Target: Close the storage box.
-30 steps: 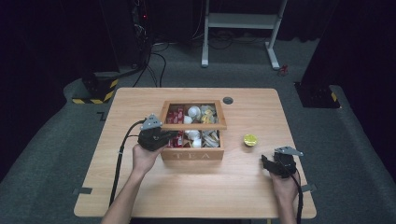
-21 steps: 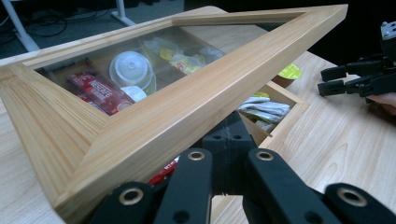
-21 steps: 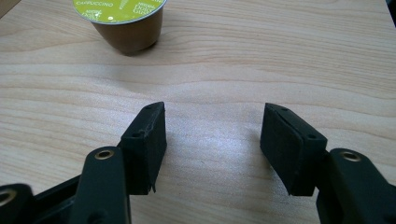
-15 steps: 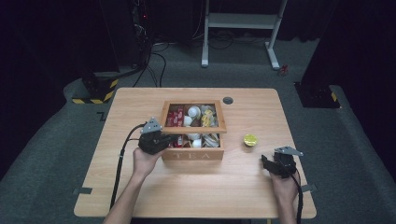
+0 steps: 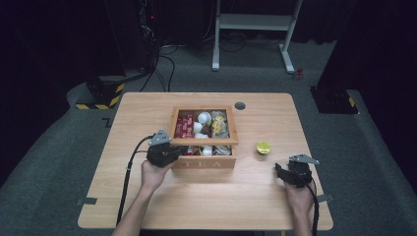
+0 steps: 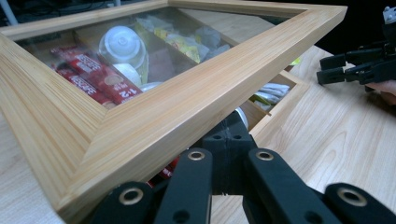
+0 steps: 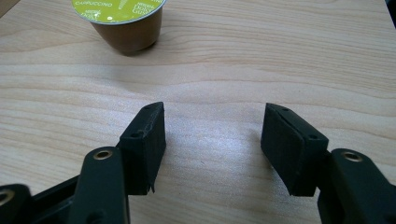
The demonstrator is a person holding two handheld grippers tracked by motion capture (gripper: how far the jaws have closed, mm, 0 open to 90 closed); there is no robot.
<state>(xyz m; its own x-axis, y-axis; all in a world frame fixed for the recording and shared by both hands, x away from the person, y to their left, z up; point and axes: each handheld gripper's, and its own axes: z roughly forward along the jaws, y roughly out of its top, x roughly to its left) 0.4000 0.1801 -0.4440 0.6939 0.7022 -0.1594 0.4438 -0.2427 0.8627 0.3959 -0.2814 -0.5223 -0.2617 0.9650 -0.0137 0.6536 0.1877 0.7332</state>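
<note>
Wooden table (image 5: 147, 206), left tool (image 5: 173, 150) under tilted box lid (image 6: 154, 112).

Your left hand (image 5: 152, 174) holds the left gripper (image 5: 173, 152) low, with its jaws pointing right; in the left gripper view they sit close together, but you cannot tell whether they are closed. Your right hand (image 5: 298, 192) holds the right gripper (image 7: 212, 140) further right, pointing left, its jaws spread wide apart with nothing between them.
</note>
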